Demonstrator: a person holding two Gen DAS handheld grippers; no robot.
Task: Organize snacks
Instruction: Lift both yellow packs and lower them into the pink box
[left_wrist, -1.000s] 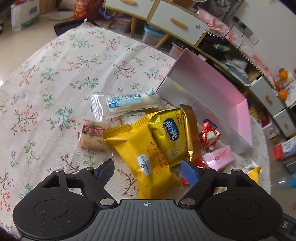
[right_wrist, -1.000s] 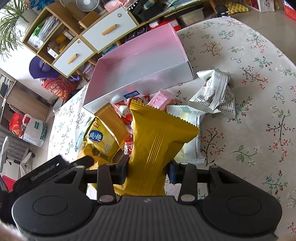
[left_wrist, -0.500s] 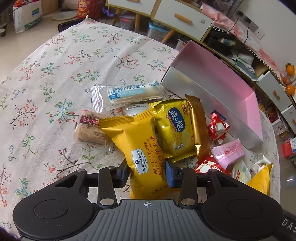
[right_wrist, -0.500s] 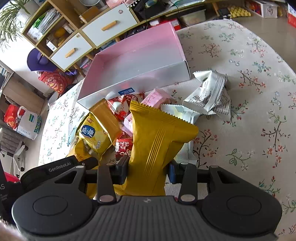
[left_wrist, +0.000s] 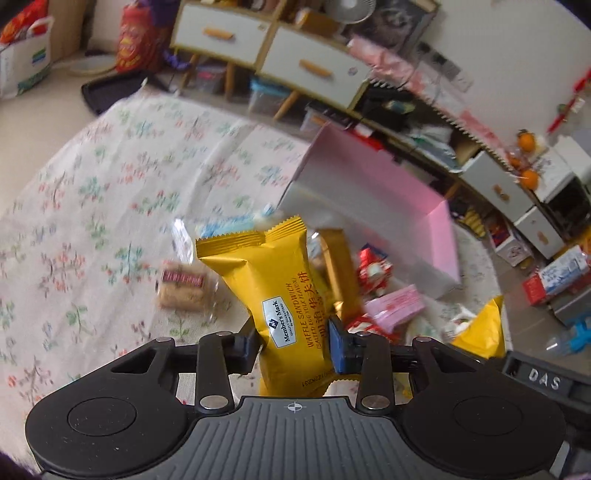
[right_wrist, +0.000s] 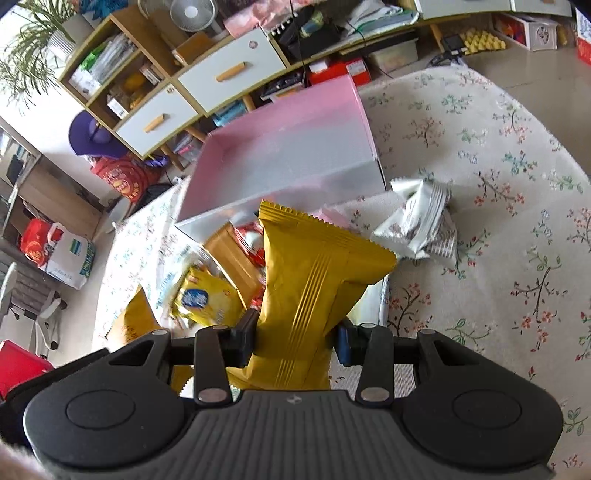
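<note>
My left gripper (left_wrist: 295, 341) is shut on a yellow waffle sandwich packet (left_wrist: 280, 295) and holds it lifted above the snack pile. My right gripper (right_wrist: 293, 341) is shut on a second gold waffle packet (right_wrist: 314, 280), seen from its back, held above the table. The pink open box (left_wrist: 369, 206) lies beyond the pile; in the right wrist view the box (right_wrist: 288, 158) is straight ahead. Loose snacks lie between: a yellow cracker bag (right_wrist: 207, 299), red candies (left_wrist: 373, 273), a pink packet (left_wrist: 399, 306), a brown bar (left_wrist: 183, 286).
The floral tablecloth (left_wrist: 92, 206) covers the round table. White crumpled packets (right_wrist: 421, 225) lie right of the box. A blue-white packet (left_wrist: 225, 227) lies behind the held one. Drawers and shelves (right_wrist: 207, 85) stand beyond the table edge.
My left gripper closed on the yellow waffle packet and lifted it off the pile. My right gripper kept its gold packet and moved nearer the box.
</note>
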